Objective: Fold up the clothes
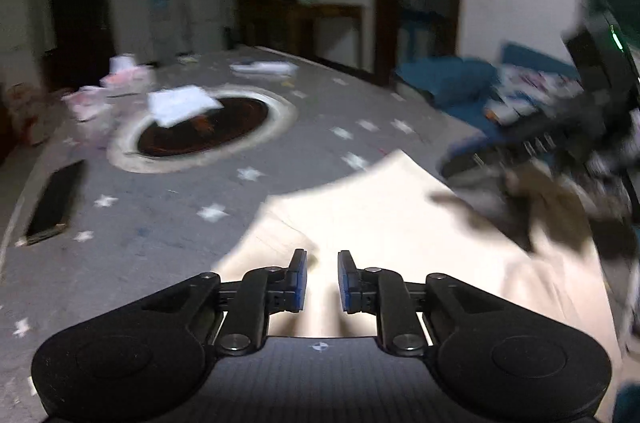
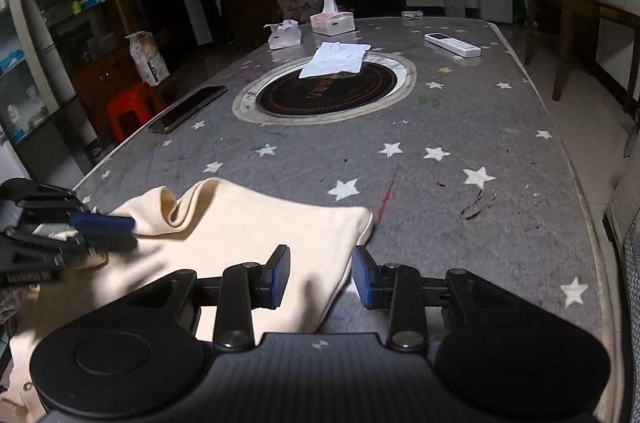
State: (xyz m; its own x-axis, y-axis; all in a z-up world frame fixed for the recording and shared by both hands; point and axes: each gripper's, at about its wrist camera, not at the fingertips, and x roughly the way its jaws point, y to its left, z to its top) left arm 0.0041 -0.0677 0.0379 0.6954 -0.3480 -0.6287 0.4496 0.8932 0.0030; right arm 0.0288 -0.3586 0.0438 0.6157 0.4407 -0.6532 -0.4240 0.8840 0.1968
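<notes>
A cream garment (image 2: 248, 243) lies partly folded on the near end of a grey star-patterned table (image 2: 460, 127). In the left wrist view the cream garment (image 1: 380, 223) is blurred. My left gripper (image 1: 322, 281) hovers over its near part with the jaws a small gap apart and nothing between them. It also shows in the right wrist view (image 2: 104, 229) at the garment's left corner. My right gripper (image 2: 320, 275) is open over the garment's right edge. It appears blurred in the left wrist view (image 1: 568, 159) at the right.
A round dark inset (image 2: 328, 91) with a white cloth (image 2: 336, 57) on it sits mid-table. A black phone (image 2: 188, 107) lies at the left edge. A white remote (image 2: 452, 44) and tissue boxes (image 2: 332, 21) are at the far end. A red stool (image 2: 134, 107) stands left.
</notes>
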